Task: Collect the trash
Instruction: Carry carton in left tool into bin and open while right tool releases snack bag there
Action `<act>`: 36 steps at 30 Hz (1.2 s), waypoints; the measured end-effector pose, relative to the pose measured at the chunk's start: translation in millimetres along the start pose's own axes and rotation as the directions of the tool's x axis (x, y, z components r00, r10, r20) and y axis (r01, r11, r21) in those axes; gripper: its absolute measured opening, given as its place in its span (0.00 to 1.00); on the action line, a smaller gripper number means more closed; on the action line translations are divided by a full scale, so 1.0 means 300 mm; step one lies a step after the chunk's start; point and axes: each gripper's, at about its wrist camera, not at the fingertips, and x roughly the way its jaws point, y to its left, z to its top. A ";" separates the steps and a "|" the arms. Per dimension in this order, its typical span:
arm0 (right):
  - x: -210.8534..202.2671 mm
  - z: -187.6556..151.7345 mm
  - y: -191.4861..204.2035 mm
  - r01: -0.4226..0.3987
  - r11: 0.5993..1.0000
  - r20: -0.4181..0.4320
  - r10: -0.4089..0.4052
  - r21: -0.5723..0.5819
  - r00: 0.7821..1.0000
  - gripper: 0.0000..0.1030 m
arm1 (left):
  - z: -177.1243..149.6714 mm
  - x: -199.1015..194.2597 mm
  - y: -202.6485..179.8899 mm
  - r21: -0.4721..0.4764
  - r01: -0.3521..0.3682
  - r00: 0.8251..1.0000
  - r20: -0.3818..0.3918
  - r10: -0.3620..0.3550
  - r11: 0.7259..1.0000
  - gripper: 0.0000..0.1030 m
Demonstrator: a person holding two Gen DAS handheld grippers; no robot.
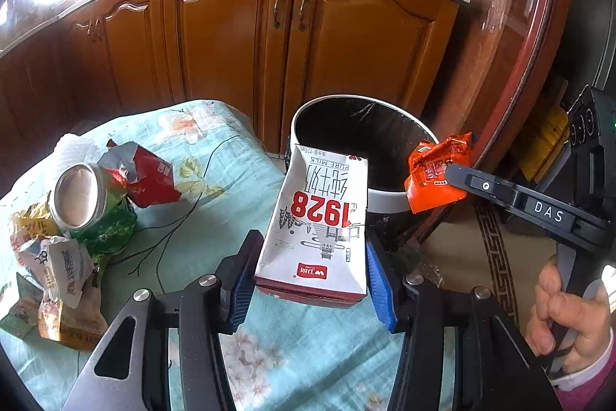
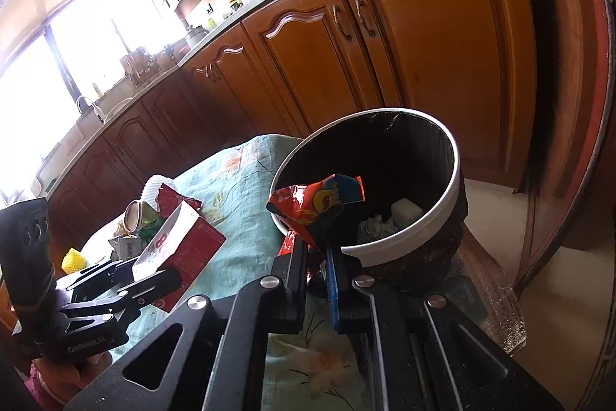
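My left gripper [image 1: 308,268] is shut on a white and red milk carton [image 1: 319,218] marked 1928, held above the table's right edge near the bin; it also shows in the right wrist view [image 2: 177,241]. My right gripper [image 2: 317,249] is shut on an orange snack wrapper [image 2: 312,207], held over the near rim of the bin; the wrapper shows in the left wrist view [image 1: 439,176]. The round trash bin [image 1: 385,197] has a white rim and black liner, with some trash inside [image 2: 389,218].
A pile of trash lies at the table's left: a crushed green can [image 1: 88,199], a red carton [image 1: 150,172], crumpled wrappers [image 1: 57,272] and white tissue [image 1: 73,149]. The table [image 1: 215,180] has a teal floral cloth. Wooden kitchen cabinets [image 1: 238,37] stand behind.
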 end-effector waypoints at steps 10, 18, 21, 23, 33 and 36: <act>0.023 0.071 -0.048 0.029 1.000 0.013 -0.029 -0.007 1.000 0.08 | 0.120 0.102 -0.049 0.034 0.011 1.000 0.012 -0.011 0.999 0.48; 0.083 0.139 -0.094 0.065 0.998 -0.001 -0.065 -0.015 0.998 0.08 | 0.212 0.242 -0.083 0.063 0.000 1.000 -0.015 0.001 0.998 0.48; 0.114 0.159 -0.111 0.080 0.997 -0.026 -0.080 -0.019 0.996 0.08 | 0.248 0.303 -0.085 0.062 0.004 0.999 -0.033 -0.002 0.998 0.49; 0.135 0.171 -0.123 0.081 0.997 -0.046 -0.082 -0.020 0.996 0.08 | 0.265 0.341 -0.087 0.065 0.007 0.999 -0.046 -0.004 0.998 0.49; 0.212 0.199 -0.157 0.115 0.993 -0.103 -0.118 -0.034 0.988 0.28 | 0.306 0.474 -0.072 0.042 0.026 0.994 -0.110 -0.021 0.999 0.52; 0.199 0.192 -0.165 0.108 0.994 -0.088 -0.109 -0.020 0.990 0.47 | 0.298 0.467 -0.057 0.021 0.029 0.994 -0.104 -0.027 0.999 0.57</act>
